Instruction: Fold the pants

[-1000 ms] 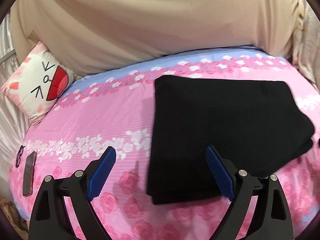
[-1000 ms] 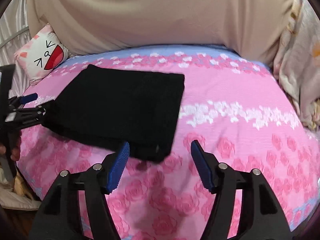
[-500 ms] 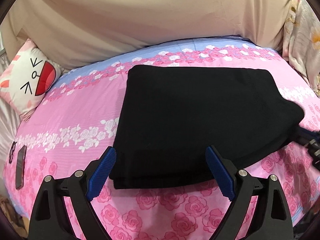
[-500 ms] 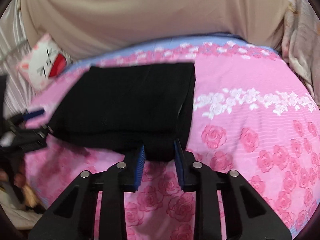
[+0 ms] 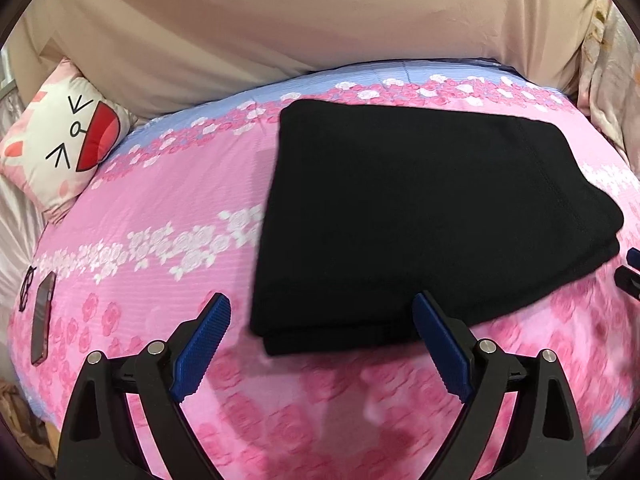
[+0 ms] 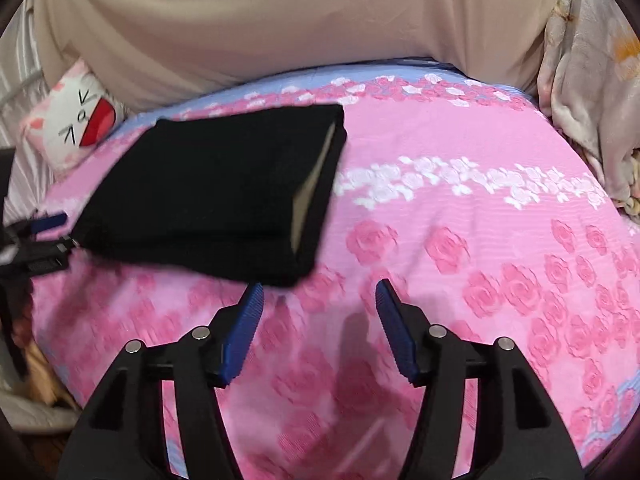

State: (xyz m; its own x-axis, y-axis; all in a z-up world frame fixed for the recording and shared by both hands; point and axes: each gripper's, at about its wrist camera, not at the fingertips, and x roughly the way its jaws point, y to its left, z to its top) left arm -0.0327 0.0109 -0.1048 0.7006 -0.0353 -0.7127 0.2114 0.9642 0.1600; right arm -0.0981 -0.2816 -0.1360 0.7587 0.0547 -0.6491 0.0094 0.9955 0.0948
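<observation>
The black pants (image 5: pixel 420 224) lie folded into a thick rectangle on the pink floral bedspread (image 5: pixel 168 216). In the right wrist view the pants (image 6: pixel 216 192) sit at the left, their layered right edge showing a pale inner lining. My left gripper (image 5: pixel 320 344) is open and empty, just in front of the stack's near left corner. My right gripper (image 6: pixel 318 320) is open and empty, just in front of the stack's near right corner, not touching it. The left gripper also shows at the left edge of the right wrist view (image 6: pixel 36 240).
A white cat-face pillow (image 5: pixel 60 140) lies at the far left. A phone (image 5: pixel 42 316) and glasses (image 5: pixel 27 288) lie near the bed's left edge. A beige sheet (image 5: pixel 320 20) covers the wall behind. A crumpled floral blanket (image 6: pixel 592 80) lies at the right.
My right gripper was shut on the stack's near right corner half a second ago; it has opened and drawn back. My left gripper stayed open and shifted left of the stack.
</observation>
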